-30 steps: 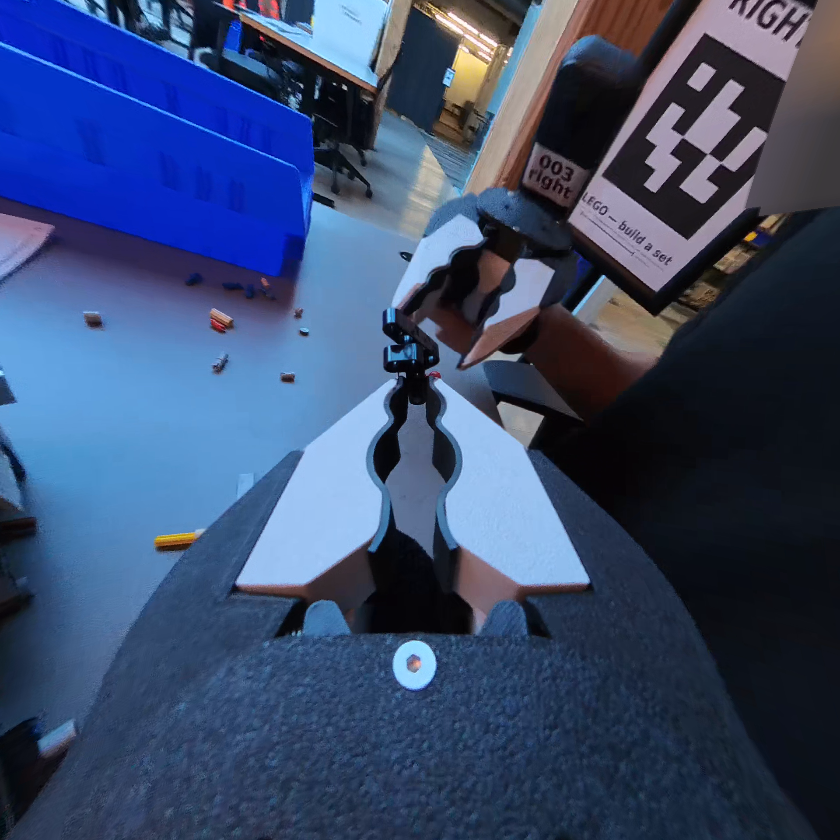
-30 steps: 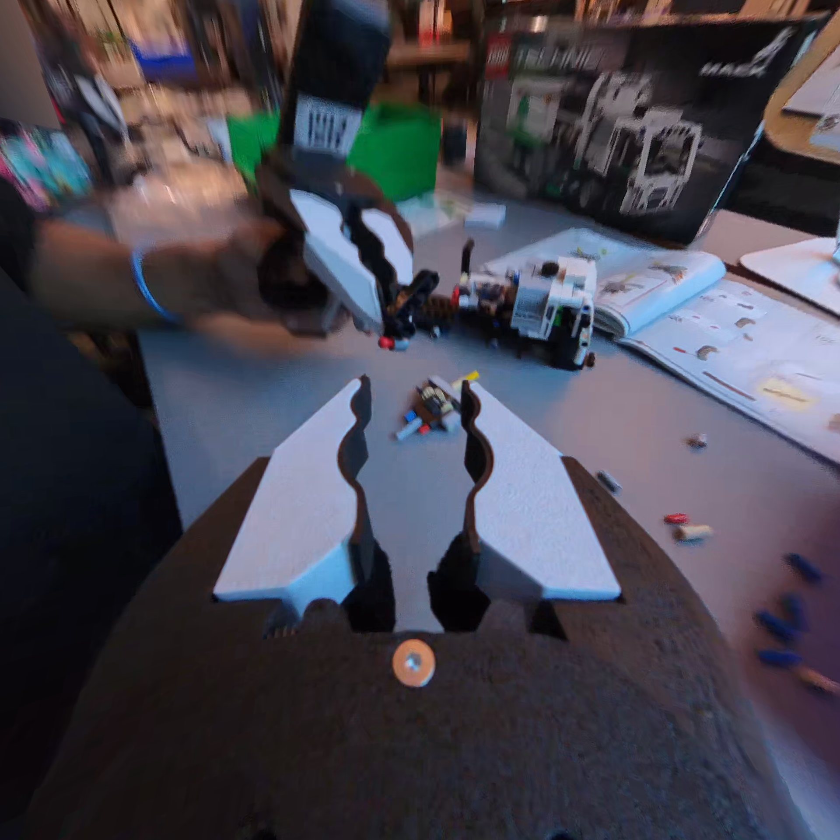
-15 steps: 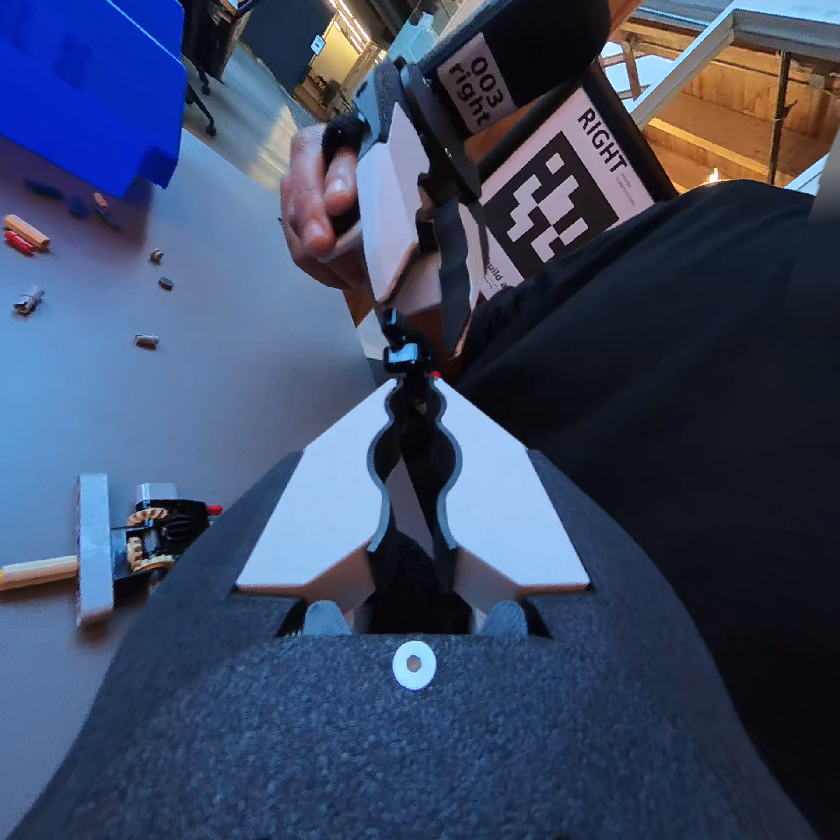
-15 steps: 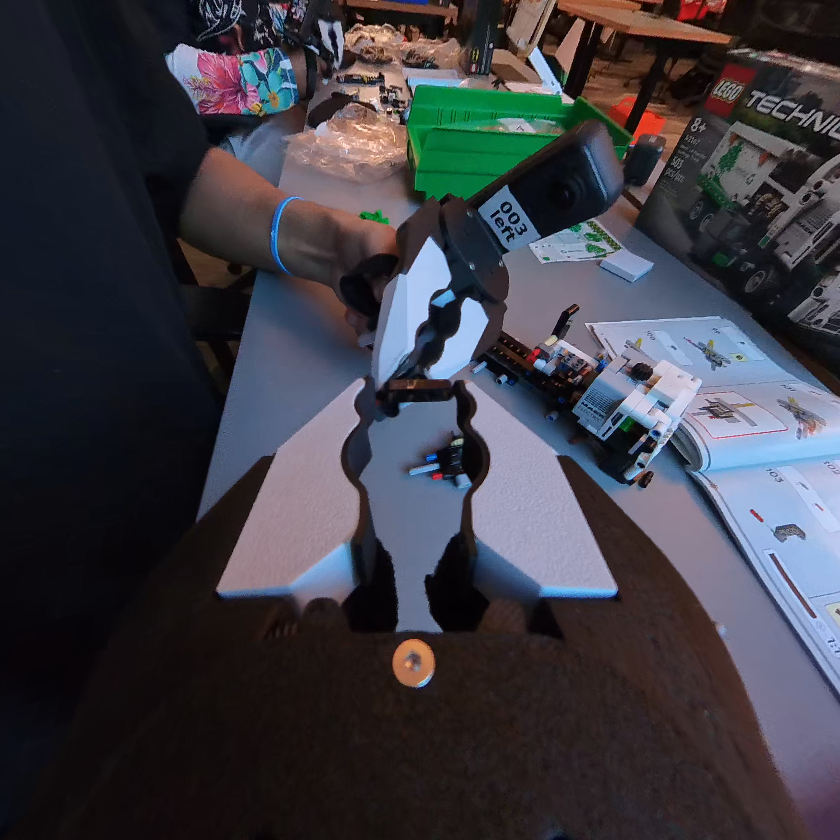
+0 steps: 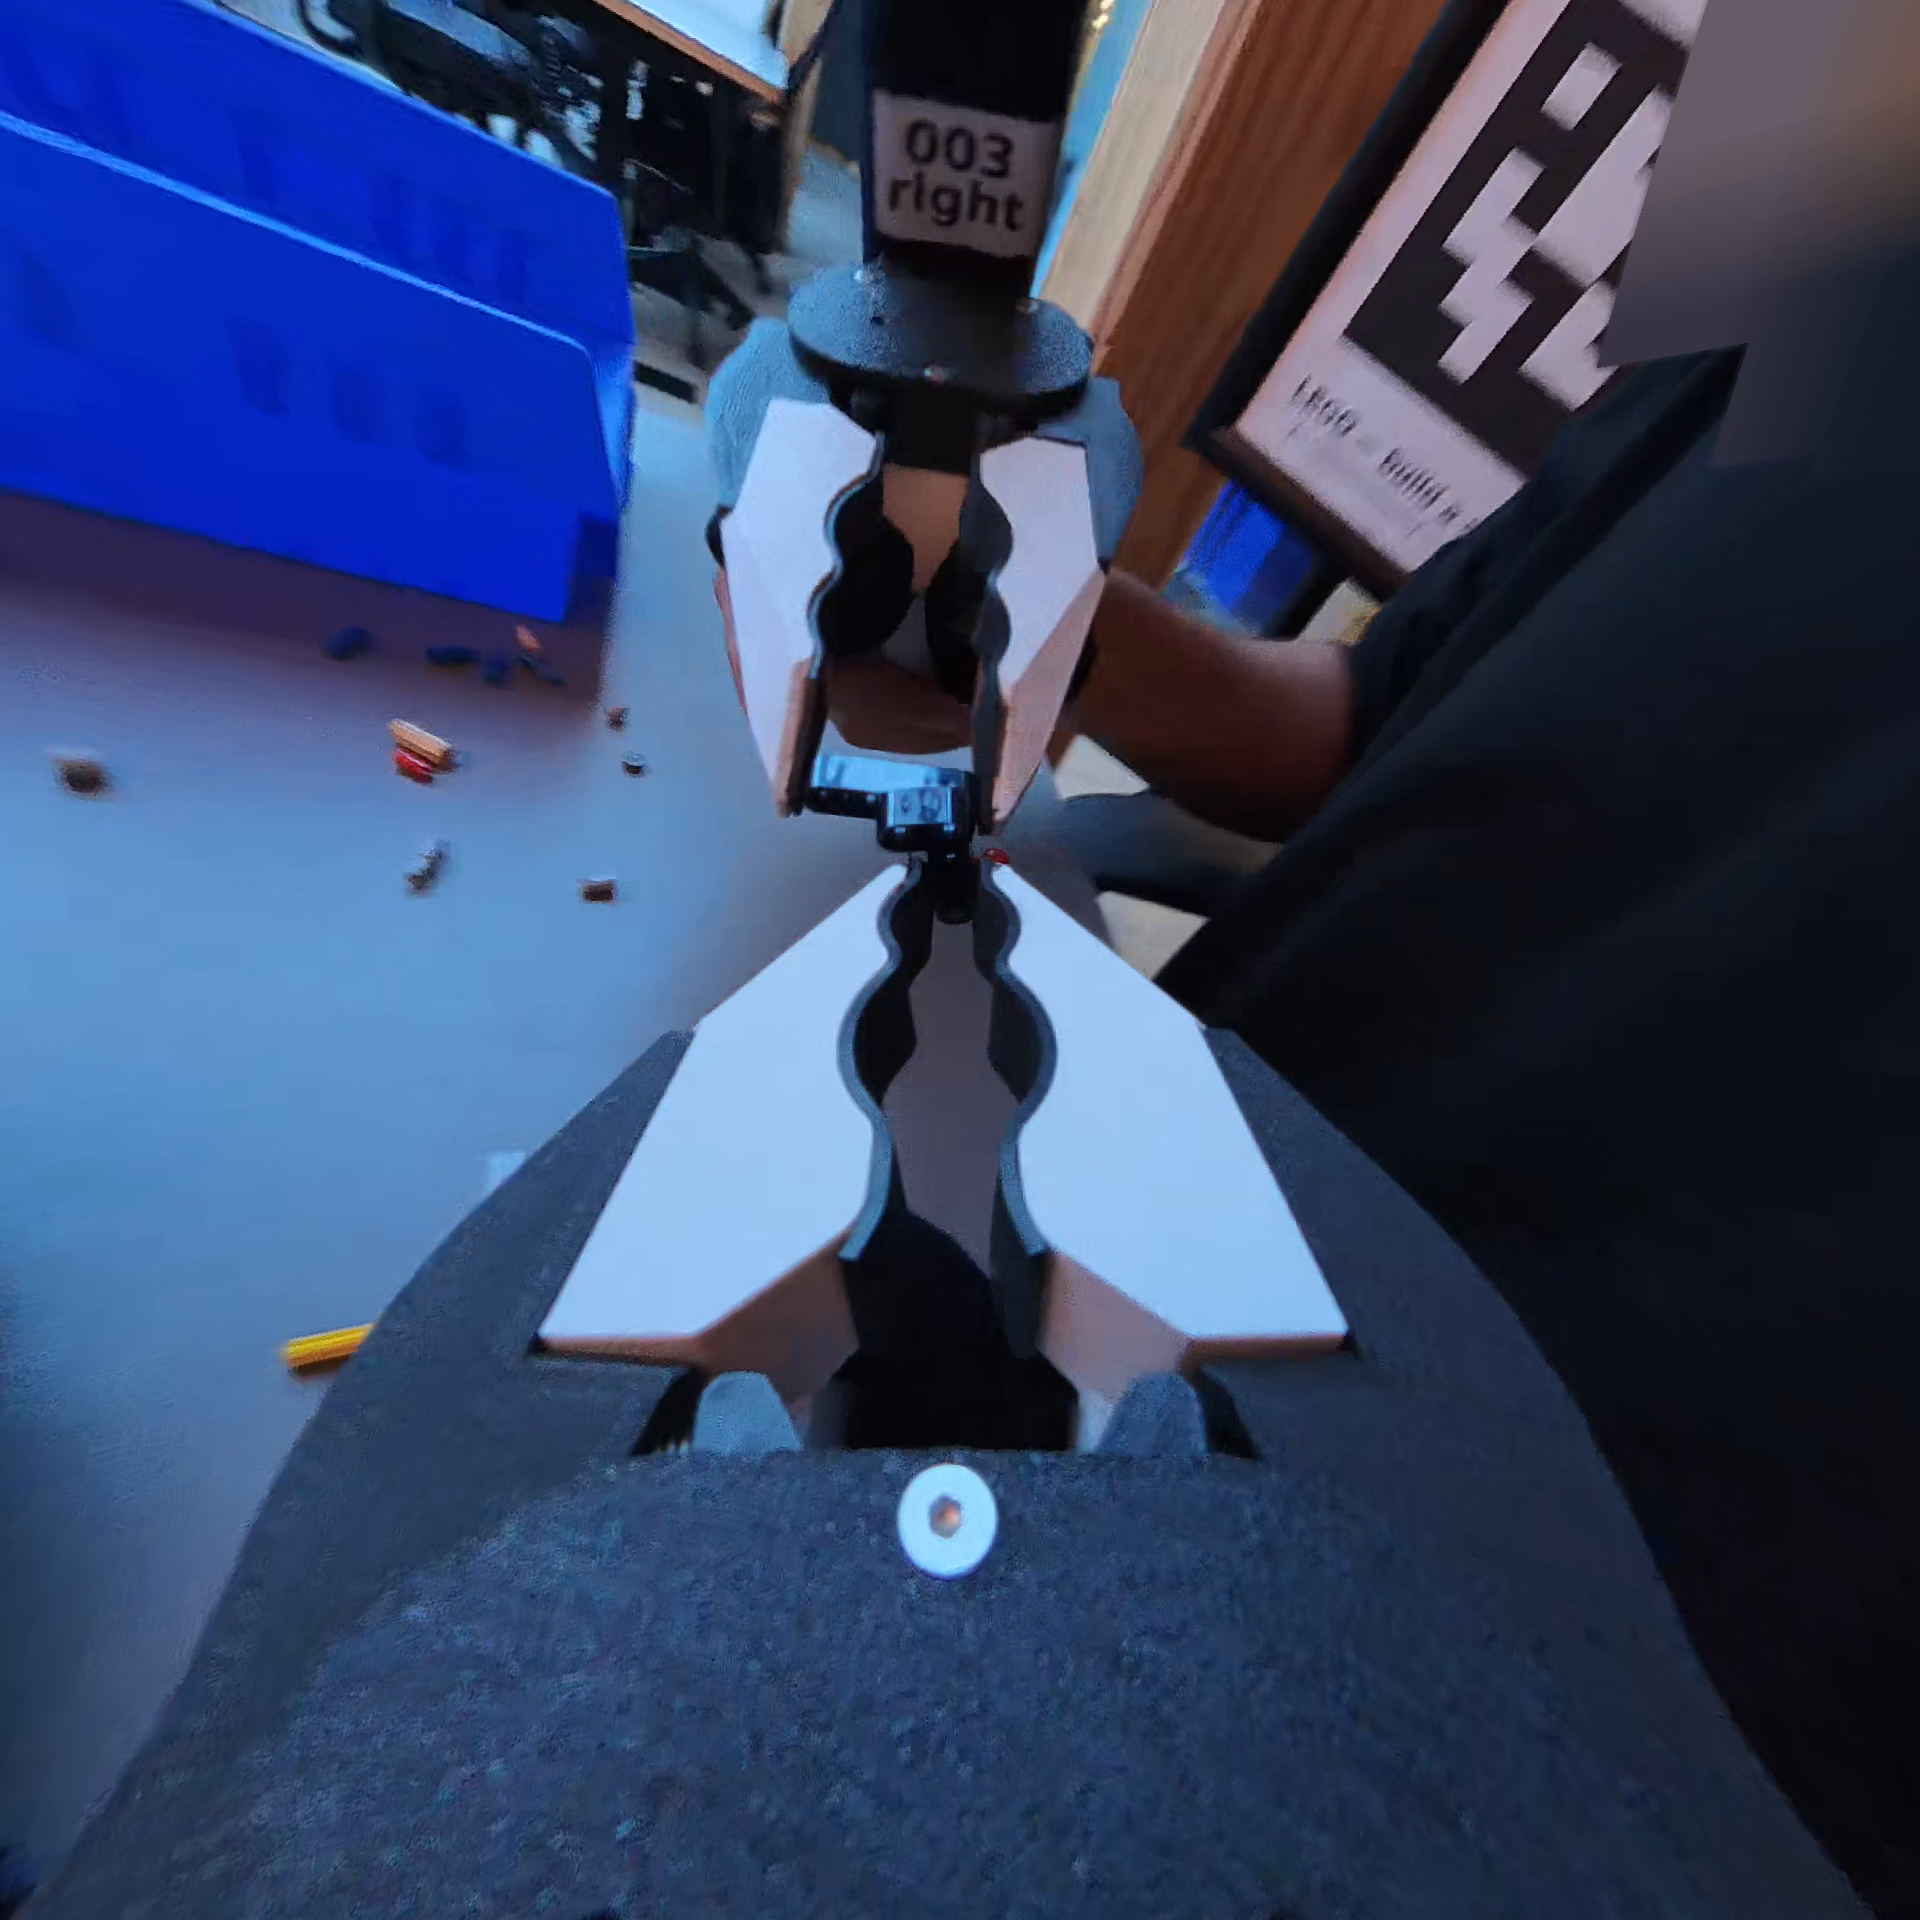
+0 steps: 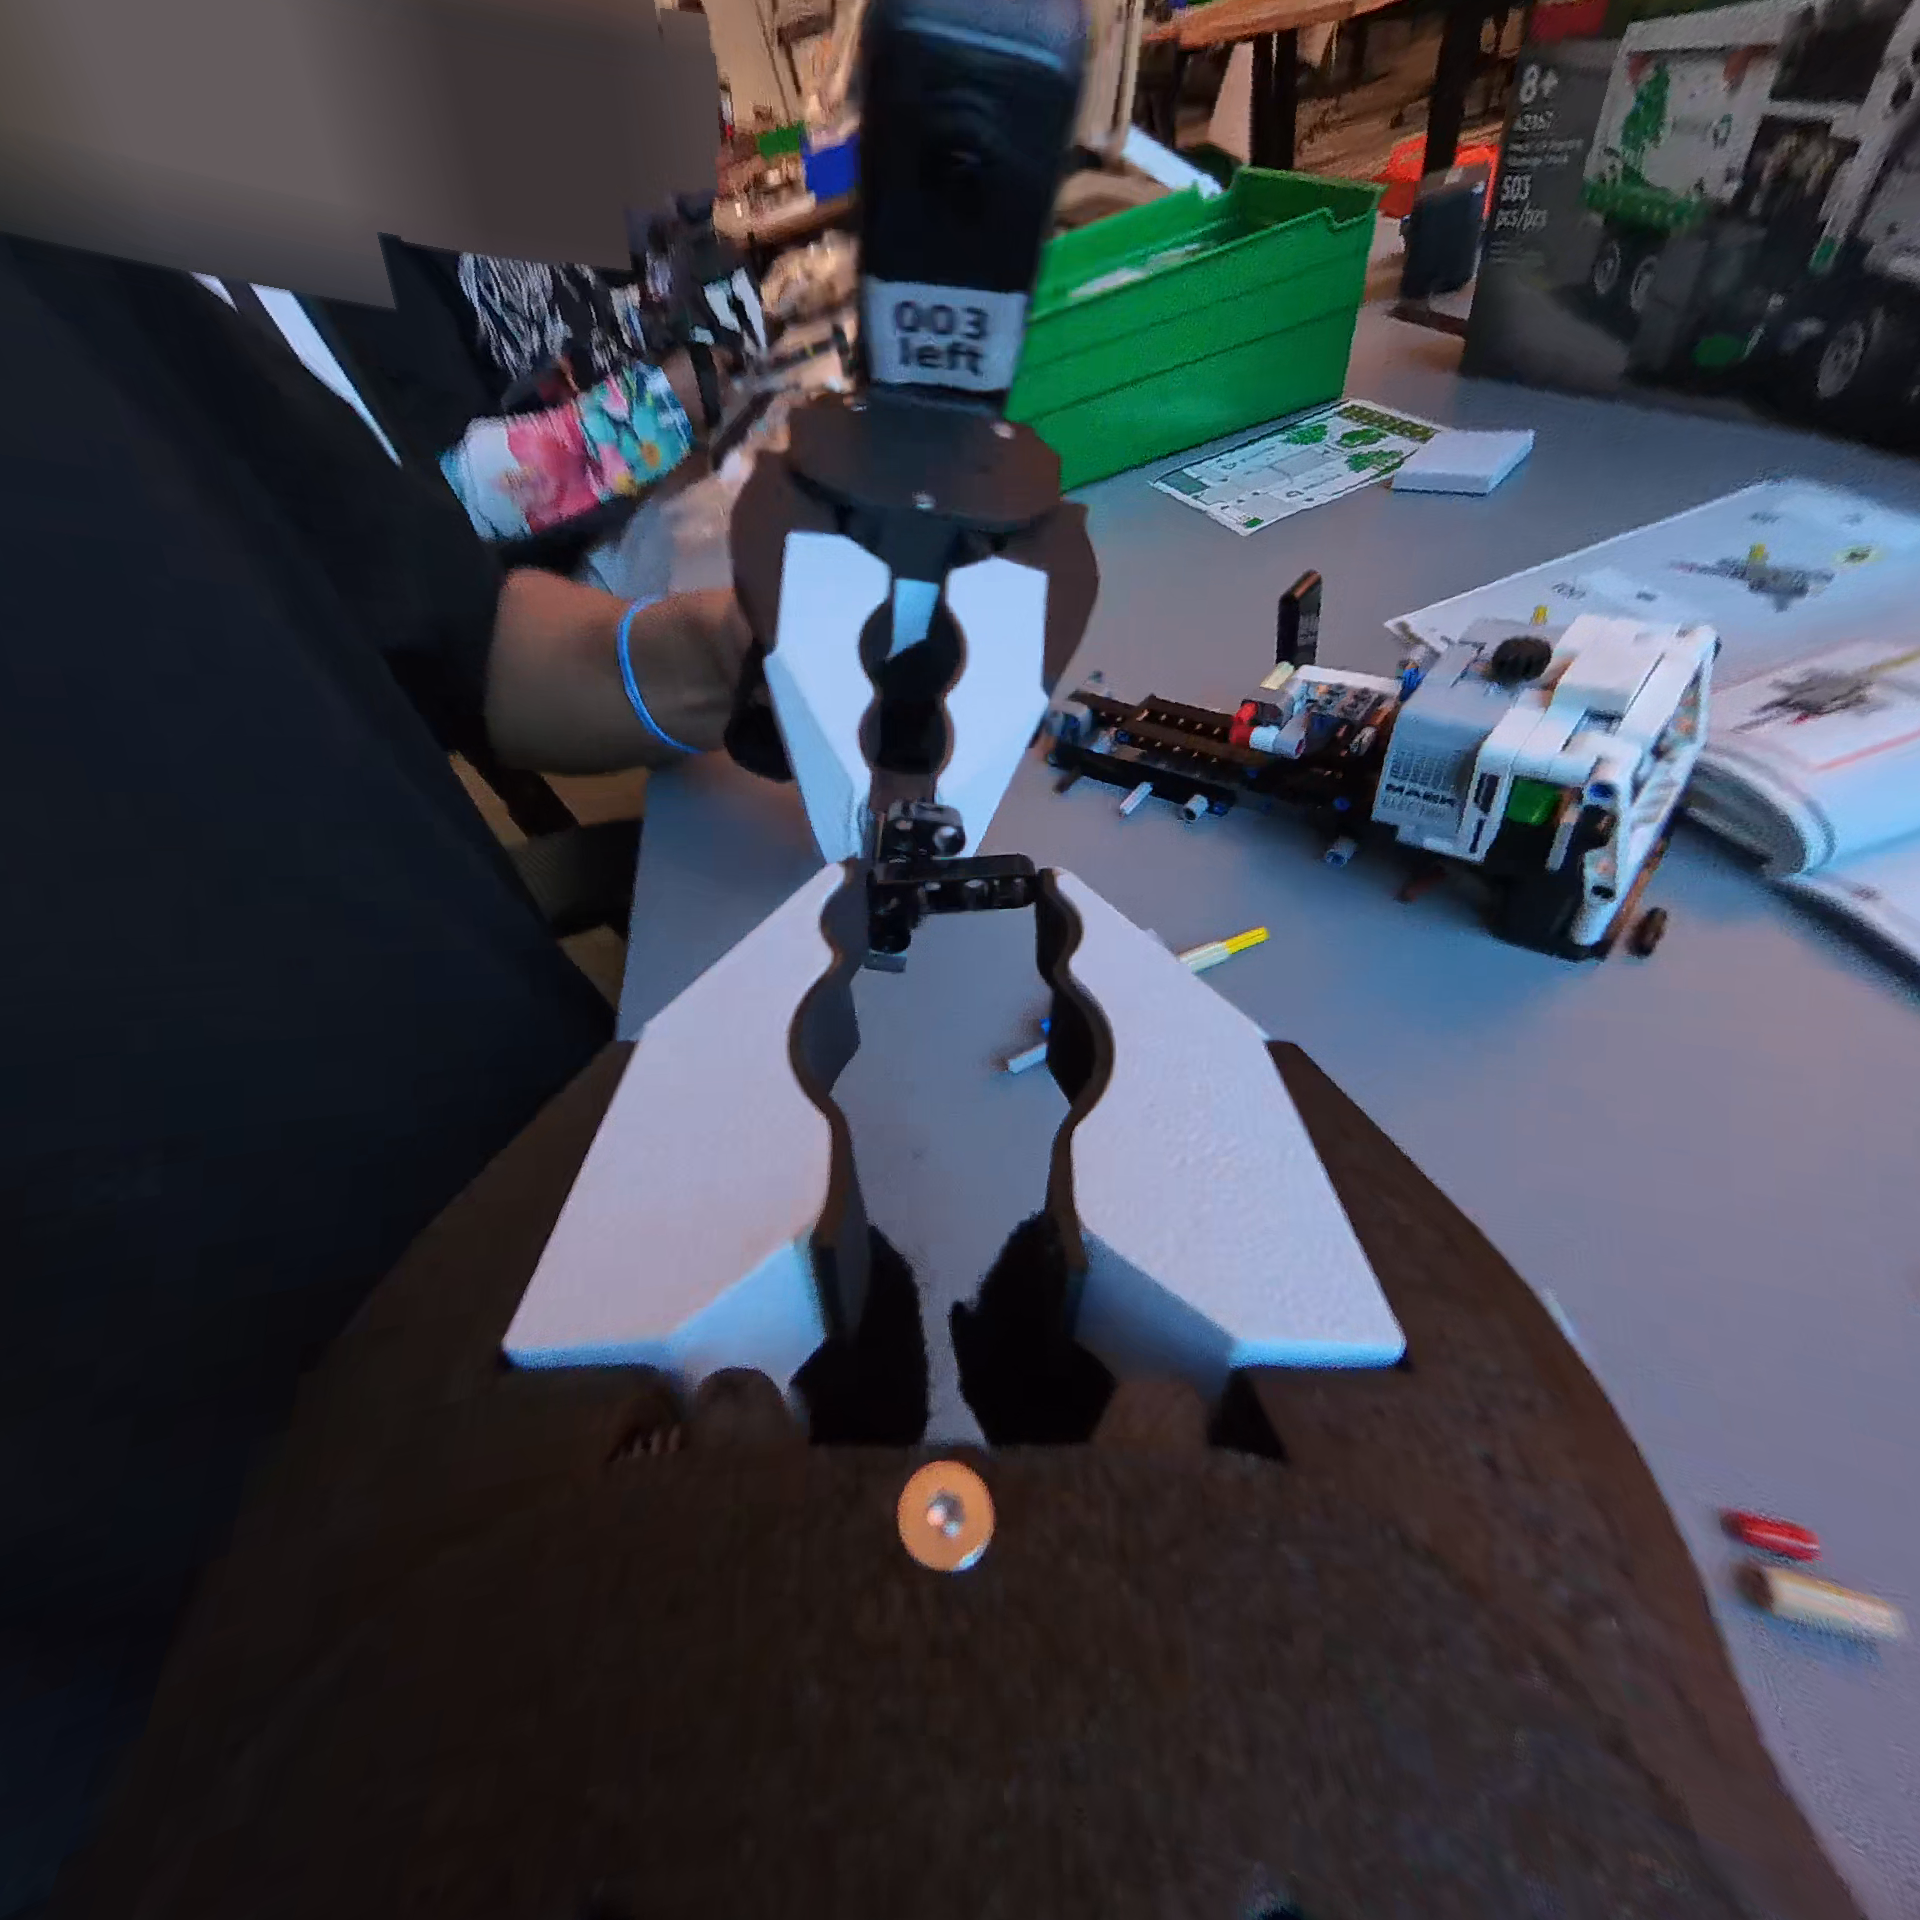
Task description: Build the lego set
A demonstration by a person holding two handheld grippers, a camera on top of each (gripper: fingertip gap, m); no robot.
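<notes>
While I held both tools up above the bench (image 6: 1558, 1143), my left hand-held gripper (image 5: 943, 891) was pinched nearly closed on the lower stub of a small black lego assembly (image 5: 914, 810), and my right hand-held gripper (image 6: 951, 883) faced it tip to tip. In the right wrist view a black beam of that assembly (image 6: 961, 888) spanned the gap between the right tool's fingertips (image 6: 1049, 904), touching both, so that tool gripped it at a wider opening. The assembly hung in the air between the two tools, clear of the bench.

Behind it, toward the far side of the bench, a partly built white truck model (image 6: 1496, 769) stood on a long black chassis, just beside an open instruction booklet (image 6: 1829, 727) at the right edge. A green bin (image 6: 1195, 332) and the set's dark box (image 6: 1704, 197) stood at the far edge, with a loose sheet (image 6: 1299, 468) in front of the bin. A yellow-tipped pin (image 6: 1226, 951) lay near the right tool's fingers, and a red pin (image 6: 1771, 1536) and a tan pin (image 6: 1818, 1600) lay close to the near right edge.

From the left wrist view, blue bins (image 5: 312, 364) lined the far left of the bench, with small loose pieces (image 5: 421, 746) scattered in front of them and a yellow axle (image 5: 324, 1348) nearer me.
</notes>
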